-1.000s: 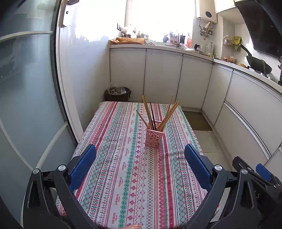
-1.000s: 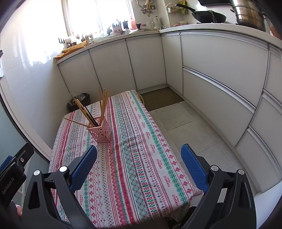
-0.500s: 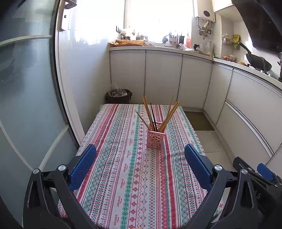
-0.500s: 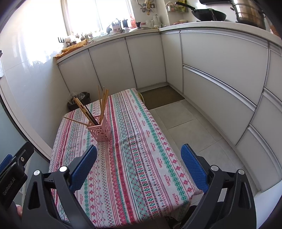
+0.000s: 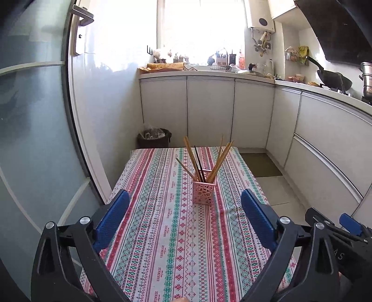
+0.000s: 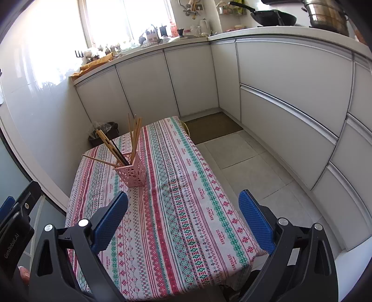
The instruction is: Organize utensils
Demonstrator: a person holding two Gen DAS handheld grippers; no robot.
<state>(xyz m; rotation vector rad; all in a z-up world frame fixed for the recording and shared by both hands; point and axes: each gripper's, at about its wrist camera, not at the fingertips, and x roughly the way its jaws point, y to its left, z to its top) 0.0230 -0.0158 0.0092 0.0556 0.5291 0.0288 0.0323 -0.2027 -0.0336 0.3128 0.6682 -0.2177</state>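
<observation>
A pink holder (image 5: 203,193) packed with chopsticks (image 5: 200,160) stands upright on a bench (image 5: 162,232) draped in a red, green and white patterned cloth, in a narrow kitchen lined with pale cabinets (image 5: 209,111). The sticks, mostly light wood with one or two dark ones, fan out from the holder's open top, one leaning far to the side. In the left wrist view the left tool (image 5: 186,217) hangs above the near end of the bench, its blue pads (image 5: 112,217) spread wide with nothing between them, and the holder sits well ahead, roughly centred between the pads. In the right wrist view the right tool (image 6: 183,217) is likewise spread wide and empty above the near part of the cloth, with the holder (image 6: 131,170) ahead and off toward its left pad (image 6: 109,220). Neither tool touches the holder or the sticks. A dark bin (image 5: 153,139) stands on the floor beyond the far end of the bench, and a wok (image 6: 272,17) rests on the counter by the window.
</observation>
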